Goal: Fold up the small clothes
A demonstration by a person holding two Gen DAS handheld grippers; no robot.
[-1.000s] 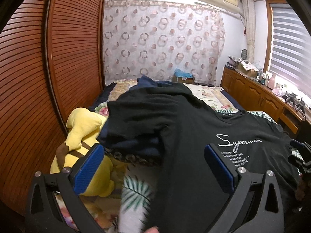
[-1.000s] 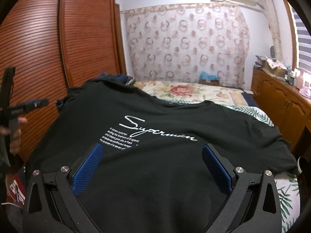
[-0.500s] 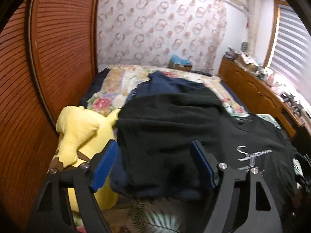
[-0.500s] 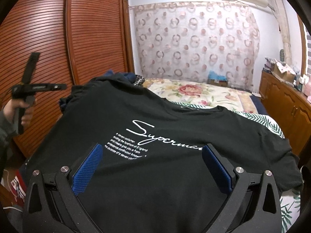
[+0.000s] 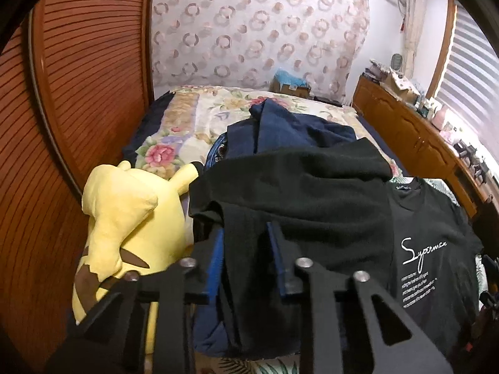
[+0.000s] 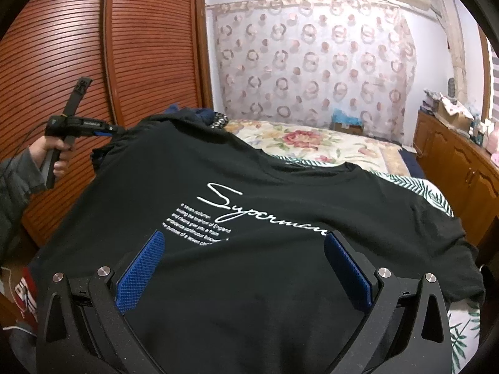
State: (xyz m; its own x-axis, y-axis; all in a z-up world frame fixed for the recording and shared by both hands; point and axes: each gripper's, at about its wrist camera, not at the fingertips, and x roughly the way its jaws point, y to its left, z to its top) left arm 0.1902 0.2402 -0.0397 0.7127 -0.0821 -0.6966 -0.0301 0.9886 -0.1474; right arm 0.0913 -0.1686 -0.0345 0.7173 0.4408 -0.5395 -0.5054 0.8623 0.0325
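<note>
- left gripper (image 5: 246, 249): jaws closing, a fold of the black cotton t-shirt with white script print (image 5: 312, 193) bunched between the blue pads at its sleeve edge, a yellow plush toy (image 5: 124, 218) just left of the jaws.
- right gripper (image 6: 246, 268): jaws wide apart, empty, hovering over the shirt's lower front.
- the shirt lies flat on the floral-quilted bed (image 6: 312, 143), collar away from both jaws; the left hand looks nearer to its sleeve.
</note>
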